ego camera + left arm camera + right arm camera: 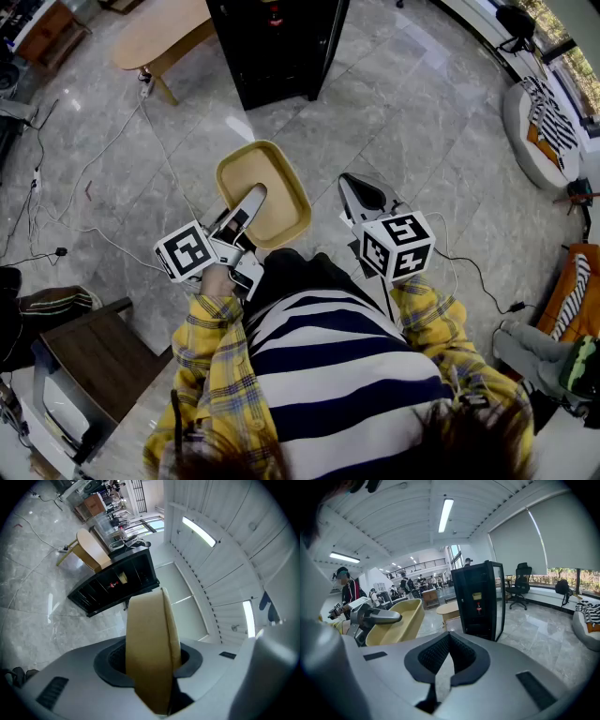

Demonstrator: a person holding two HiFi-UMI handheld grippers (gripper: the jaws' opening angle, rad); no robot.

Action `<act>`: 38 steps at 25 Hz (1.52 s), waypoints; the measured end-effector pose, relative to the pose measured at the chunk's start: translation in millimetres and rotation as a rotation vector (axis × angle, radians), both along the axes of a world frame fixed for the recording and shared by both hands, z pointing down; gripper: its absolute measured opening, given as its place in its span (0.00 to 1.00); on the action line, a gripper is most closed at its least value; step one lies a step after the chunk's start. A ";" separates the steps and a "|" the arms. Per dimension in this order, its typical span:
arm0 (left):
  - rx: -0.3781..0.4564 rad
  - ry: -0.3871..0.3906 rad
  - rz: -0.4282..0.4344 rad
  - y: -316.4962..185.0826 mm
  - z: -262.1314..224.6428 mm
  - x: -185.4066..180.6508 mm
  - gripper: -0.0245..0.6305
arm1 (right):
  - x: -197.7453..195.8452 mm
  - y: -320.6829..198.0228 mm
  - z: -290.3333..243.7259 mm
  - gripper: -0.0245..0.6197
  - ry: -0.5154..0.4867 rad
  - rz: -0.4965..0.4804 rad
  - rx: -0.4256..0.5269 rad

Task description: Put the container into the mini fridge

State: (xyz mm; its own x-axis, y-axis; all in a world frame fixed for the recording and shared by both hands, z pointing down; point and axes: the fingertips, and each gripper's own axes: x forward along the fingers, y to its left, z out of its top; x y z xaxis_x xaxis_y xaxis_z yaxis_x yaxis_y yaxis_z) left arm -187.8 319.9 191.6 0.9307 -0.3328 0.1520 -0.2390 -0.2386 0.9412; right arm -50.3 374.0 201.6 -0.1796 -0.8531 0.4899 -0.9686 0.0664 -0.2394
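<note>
At the far left of the head view stands a dark brown wooden side table (94,361), with a pale oval wooden table (159,33) further off, and loose cables trail over the grey marble floor (422,103).

Next comes the left gripper (248,208). Its jaws are clamped on the near wall of the tan, round-cornered plastic container (272,178), one finger inside the tub and one outside. The left gripper view shows the wall pinched edge-on between the dark pads. The container is held in the air in front of the person's waist, open side up, and looks empty.

Ahead and slightly right of it is the tall black mini fridge with a glass front (277,47), well apart from the container. Shelves and a couple of small items show through the front. Whether its door is open cannot be told for sure, though the right gripper view suggests the glass panel may stand ajar.

To the right, the right gripper (358,195) hangs free beside the container with its jaws together and nothing between them. A striped cushion seat (548,122) lies at the far right.

The step in hand appears to be the carry towards the fridge. Next the person probably needs to close the gap, use the free right gripper on the door if it is shut, and keep the container level while sliding it onto a shelf.
</note>
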 end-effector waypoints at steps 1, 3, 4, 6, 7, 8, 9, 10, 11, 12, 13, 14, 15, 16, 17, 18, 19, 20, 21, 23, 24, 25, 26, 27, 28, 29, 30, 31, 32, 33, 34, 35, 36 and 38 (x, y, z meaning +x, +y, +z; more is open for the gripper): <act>0.010 -0.014 0.001 -0.1 1.1 1.0 0.29 | 2.0 -0.1 -0.4 0.08 0.002 0.000 0.001; 0.025 -0.033 -0.001 -1.0 2.5 3.0 0.29 | 5.4 -0.8 -1.1 0.08 0.007 0.000 0.004; 0.025 -0.029 -0.006 -1.6 2.3 4.5 0.29 | 6.9 -1.5 -1.3 0.08 0.009 0.000 0.005; 0.014 -0.009 -0.019 -2.4 0.7 8.7 0.29 | 9.4 -3.1 -1.4 0.08 0.013 -0.002 0.005; 0.009 0.001 -0.023 -2.5 -0.4 11.3 0.29 | 10.8 -3.7 -1.5 0.08 0.014 -0.003 0.005; 0.008 0.005 -0.025 -2.8 -1.0 13.6 0.29 | 12.3 -4.5 -1.8 0.08 0.014 -0.003 0.007; 0.016 -0.004 -0.024 -3.6 -0.7 14.8 0.29 | 14.0 -5.5 -2.5 0.08 0.009 -0.001 0.011; 0.029 -0.021 -0.023 -4.7 0.2 15.4 0.29 | 15.9 -6.5 -3.4 0.08 -0.001 0.002 0.016; 0.037 -0.032 -0.024 -5.4 0.8 16.7 0.29 | 18.1 -7.5 -4.3 0.08 -0.016 0.006 0.022; 0.039 -0.029 -0.027 -5.7 0.4 19.1 0.29 | 20.4 -8.3 -5.0 0.08 -0.032 0.010 0.025; 0.037 -0.022 -0.031 -5.8 -0.4 22.2 0.29 | 22.8 -8.8 -5.1 0.08 -0.044 0.013 0.027; 0.039 -0.023 -0.034 -6.0 -0.6 24.5 0.29 | 25.5 -9.3 -4.7 0.08 -0.049 0.014 0.026; 0.045 -0.035 -0.035 -6.7 0.2 25.8 0.29 | 28.1 -9.7 -4.0 0.08 -0.050 0.014 0.024; 0.052 -0.048 -0.036 -7.4 1.1 27.0 0.29 | 30.5 -10.2 -3.0 0.08 -0.049 0.013 0.022; 0.055 -0.057 -0.037 -8.1 1.8 28.3 0.29 | 32.3 -10.9 -2.1 0.08 -0.050 0.010 0.020; 0.057 -0.063 -0.039 -8.9 2.1 29.8 0.29 | 33.7 -11.8 -1.1 0.08 -0.053 0.007 0.018; 0.060 -0.066 -0.043 -9.5 2.2 31.5 0.29 | 35.0 -12.5 -0.1 0.08 -0.056 0.002 0.017; 0.062 -0.068 -0.047 -10.0 2.3 33.5 0.29 | 36.4 -12.8 0.8 0.08 -0.059 -0.004 0.015; 0.064 -0.069 -0.051 -10.1 2.3 36.1 0.29 | 38.3 -12.6 1.5 0.08 -0.060 -0.009 0.014; 0.067 -0.069 -0.059 -9.8 2.5 42.6 0.29 | 43.7 -11.7 2.7 0.08 -0.060 -0.020 0.011; 0.067 -0.070 -0.063 -9.7 2.9 45.8 0.29 | 46.6 -11.6 3.4 0.08 -0.060 -0.026 0.009; 0.067 -0.072 -0.068 -9.7 3.4 48.5 0.29 | 49.5 -11.8 4.1 0.08 -0.060 -0.031 0.009; 0.067 -0.075 -0.074 -9.9 4.0 50.6 0.29 | 52.0 -12.6 4.8 0.08 -0.062 -0.036 0.009; 0.067 -0.078 -0.080 -10.3 4.5 52.3 0.29 | 54.4 -13.6 5.4 0.08 -0.065 -0.042 0.010; 0.068 -0.082 -0.086 -10.7 4.9 54.0 0.29 | 56.9 -14.7 6.1 0.08 -0.068 -0.048 0.011; 0.070 -0.086 -0.092 -11.3 5.4 56.1 0.29 | 59.9 -15.9 6.9 0.08 -0.070 -0.053 0.013; 0.073 -0.088 -0.098 -12.3 5.7 58.9 0.29 | 63.8 -17.4 7.9 0.08 -0.070 -0.058 0.013; 0.076 -0.090 -0.103 -13.7 5.9 62.1 0.29 | 67.8 -19.0 8.9 0.08 -0.069 -0.061 0.013; 0.079 -0.090 -0.107 -15.4 5.6 65.3 0.29 | 71.2 -20.6 9.7 0.08 -0.069 -0.064 0.012; 0.082 -0.091 -0.111 -17.0 5.0 67.8 0.29 | 73.4 -21.8 10.2 0.08 -0.071 -0.068 0.012; 0.084 -0.093 -0.115 -18.6 4.4 69.5 0.29 | 74.2 -22.8 10.5 0.08 -0.074 -0.072 0.012; 0.086 -0.095 -0.118 -20.4 4.0 70.6 0.29 | 74.3 -24.1 11.0 0.08 -0.077 -0.077 0.013; 0.086 -0.097 -0.121 -22.3 3.8 71.1 0.29 | 74.1 -25.9 11.8 0.08 -0.080 -0.082 0.012; 0.082 -0.104 -0.125 -26.2 5.2 71.6 0.29 | 73.5 -30.8 14.2 0.08 -0.088 -0.086 0.007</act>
State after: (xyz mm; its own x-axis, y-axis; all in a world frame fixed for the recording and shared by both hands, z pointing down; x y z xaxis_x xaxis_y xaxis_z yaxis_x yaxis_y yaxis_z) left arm -116.2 293.7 196.7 0.8618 -0.4605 0.2128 -0.3666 -0.2755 0.8887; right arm 23.2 343.1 215.8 -0.2943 -0.8361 0.4629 -0.9346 0.1506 -0.3221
